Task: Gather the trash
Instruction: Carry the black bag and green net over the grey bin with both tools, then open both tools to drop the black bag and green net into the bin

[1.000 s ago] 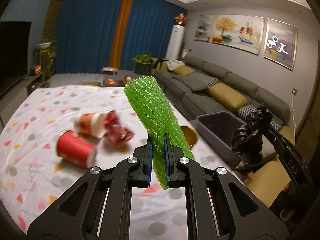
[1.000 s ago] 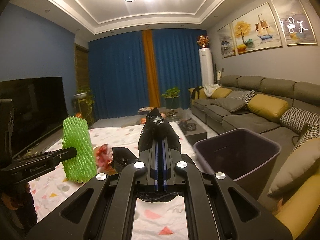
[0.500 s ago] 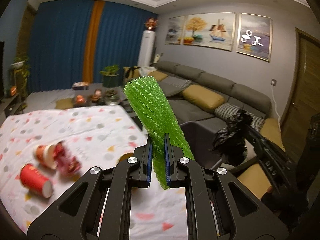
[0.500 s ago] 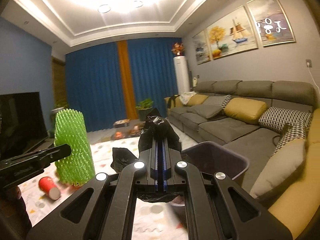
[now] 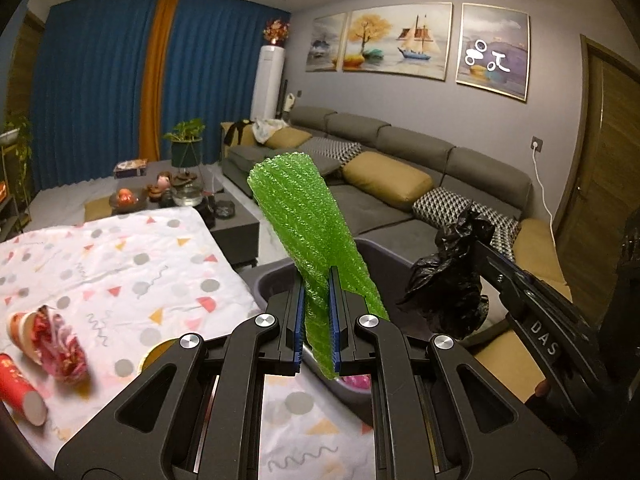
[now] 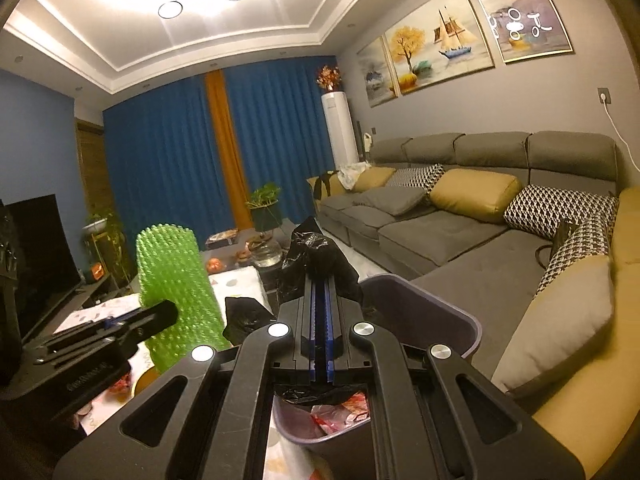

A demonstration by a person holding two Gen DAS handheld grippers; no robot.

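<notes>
Both claws now reach the bin (image 6: 460, 312); only right view shows red wrappers (image 6: 340, 412) inside.

Blk plastic grippers, silver screws, blue-padded fingers (image 5: 297, 320), "DAS" marking.

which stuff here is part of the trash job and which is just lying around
Job: green foam net in left gripper; black bag in right gripper; bin; red cup and crumpled cup on table.
Lying about: sofa, cushions, plant.
</notes>
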